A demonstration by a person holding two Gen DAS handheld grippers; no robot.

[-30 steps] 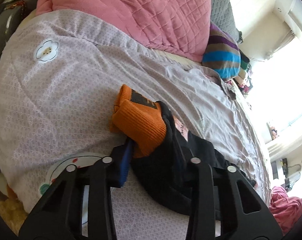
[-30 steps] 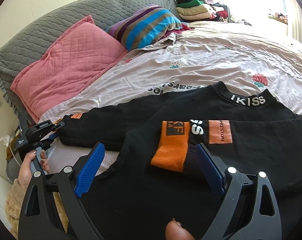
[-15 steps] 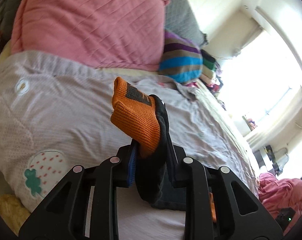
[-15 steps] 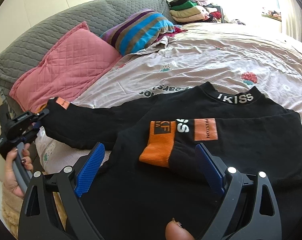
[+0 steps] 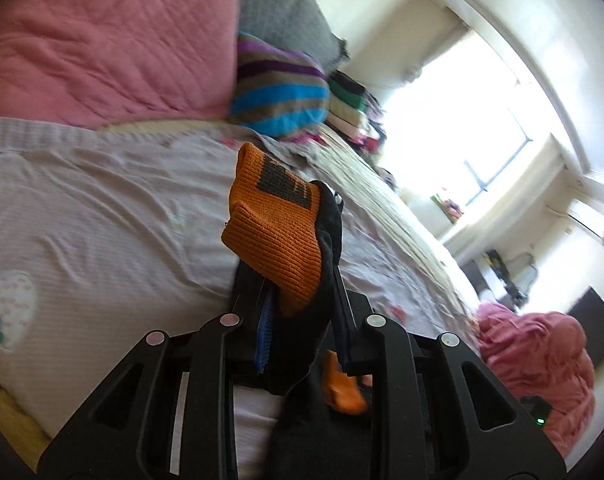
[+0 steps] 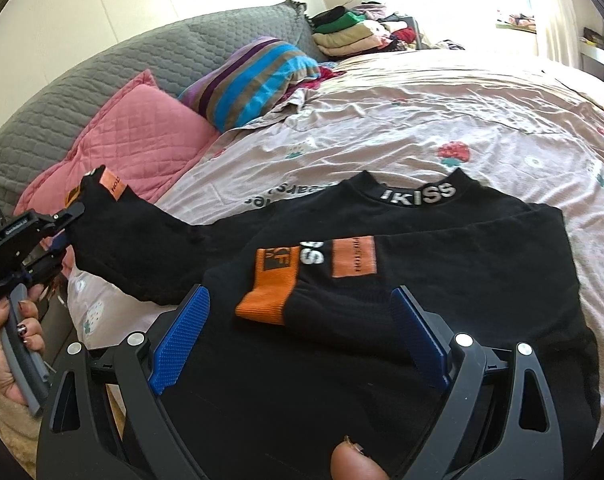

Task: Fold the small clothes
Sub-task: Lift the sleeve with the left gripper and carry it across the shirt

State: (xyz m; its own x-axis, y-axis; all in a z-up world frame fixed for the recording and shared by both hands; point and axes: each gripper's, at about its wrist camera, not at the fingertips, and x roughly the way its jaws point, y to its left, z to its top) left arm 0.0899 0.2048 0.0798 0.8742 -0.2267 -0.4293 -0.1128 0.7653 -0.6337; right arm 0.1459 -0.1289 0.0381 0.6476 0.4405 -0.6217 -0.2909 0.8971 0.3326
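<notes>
Left wrist view: left gripper (image 5: 302, 320) clamped on sleeve (image 5: 278, 232), lifted above bed (image 5: 102, 216); right gripper (image 6: 302, 340) wide over sweater (image 6: 481, 280).

black sweater (image 6: 441, 276) – orange cuffs (image 6: 268, 288), pink pillow (image 6: 142, 136)

The left gripper (image 5: 302, 320) has pinched the orange-cuffed sleeve (image 5: 276, 236) and lifted it off the bed's (image 5: 102, 216) pillow-end edge.

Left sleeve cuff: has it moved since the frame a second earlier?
Yes. In the right wrist view the left gripper has lifted the orange cuff off the bedspread; it now sits up against the pink pillow.
</notes>
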